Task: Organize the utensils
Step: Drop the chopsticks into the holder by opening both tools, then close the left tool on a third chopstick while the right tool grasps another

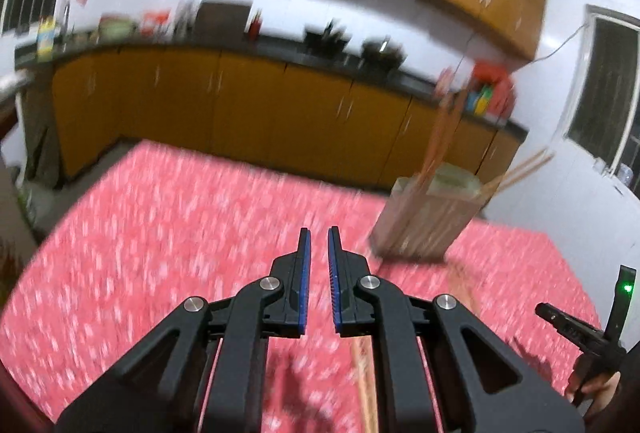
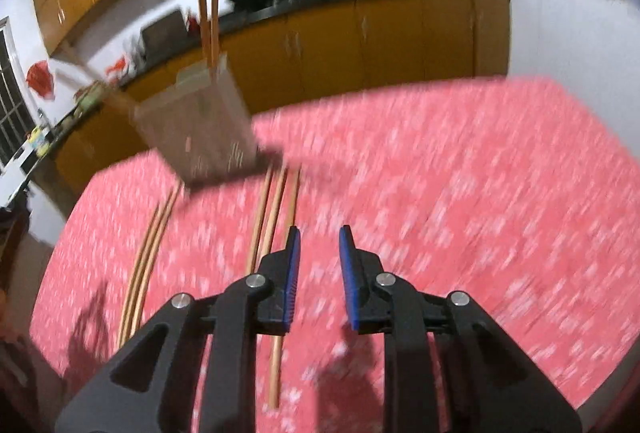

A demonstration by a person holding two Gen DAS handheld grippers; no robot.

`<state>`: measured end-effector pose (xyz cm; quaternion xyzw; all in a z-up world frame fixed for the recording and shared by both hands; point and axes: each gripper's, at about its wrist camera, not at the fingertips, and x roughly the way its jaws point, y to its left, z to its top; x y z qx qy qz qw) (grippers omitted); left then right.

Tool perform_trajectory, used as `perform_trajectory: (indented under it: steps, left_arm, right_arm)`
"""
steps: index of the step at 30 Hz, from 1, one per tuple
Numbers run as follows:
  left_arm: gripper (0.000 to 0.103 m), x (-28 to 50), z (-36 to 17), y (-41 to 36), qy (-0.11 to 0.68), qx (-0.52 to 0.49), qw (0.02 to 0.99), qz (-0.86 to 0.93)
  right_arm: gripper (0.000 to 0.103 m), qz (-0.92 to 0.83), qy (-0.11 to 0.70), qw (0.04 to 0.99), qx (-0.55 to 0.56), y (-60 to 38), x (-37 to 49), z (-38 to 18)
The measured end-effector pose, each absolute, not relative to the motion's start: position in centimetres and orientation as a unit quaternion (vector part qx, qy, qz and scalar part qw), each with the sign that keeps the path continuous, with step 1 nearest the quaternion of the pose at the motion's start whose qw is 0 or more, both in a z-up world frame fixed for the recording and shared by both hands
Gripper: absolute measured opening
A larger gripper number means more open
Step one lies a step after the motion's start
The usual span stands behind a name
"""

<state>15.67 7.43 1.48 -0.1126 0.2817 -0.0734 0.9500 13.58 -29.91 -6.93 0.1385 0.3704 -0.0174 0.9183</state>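
A square translucent utensil holder (image 1: 424,221) stands on the red patterned tablecloth (image 1: 160,233), with wooden chopsticks (image 1: 440,137) sticking out of it. It shows in the right wrist view too (image 2: 200,129), at upper left. Several loose chopsticks lie flat on the cloth: a pair (image 2: 146,261) to the left and a group (image 2: 272,217) in front of the holder. One chopstick (image 1: 366,385) shows under my left gripper. My left gripper (image 1: 319,237) has a narrow gap between its jaws and holds nothing. My right gripper (image 2: 319,235) is open and empty above the cloth. Both views are blurred by motion.
Orange kitchen cabinets (image 1: 240,113) with a dark countertop holding pots and bottles run behind the table. The table's far edge (image 2: 400,89) faces them. The other gripper's body (image 1: 592,337) shows at the right edge of the left wrist view.
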Motion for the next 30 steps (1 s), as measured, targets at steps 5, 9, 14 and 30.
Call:
perform_trajectory:
  steps: [5,9,14,30]
  left_arm:
    - [0.01,15.7,-2.7,7.4,0.339,-0.128,0.929,-0.079]
    - [0.009,15.3,-5.0,6.6,0.37,-0.13,0.915,-0.093]
    - [0.01,14.9,-6.6,4.9,0.391,-0.126,0.904,-0.115]
    - [0.009,14.5,-9.5,0.0,0.437,-0.046,0.885,-0.152]
  right_arm:
    - [0.019,0.017,0.415,0.898,0.145,-27.3,13.2,-10.5]
    - [0.019,0.025,0.424,0.895,0.132,-25.9,13.4,-11.0]
    - [0.012,0.008,0.443,0.892,0.087,-25.0,14.0,-12.1]
    - [0.008,-0.026,0.437,0.892,0.112,-27.5,14.7,-12.1]
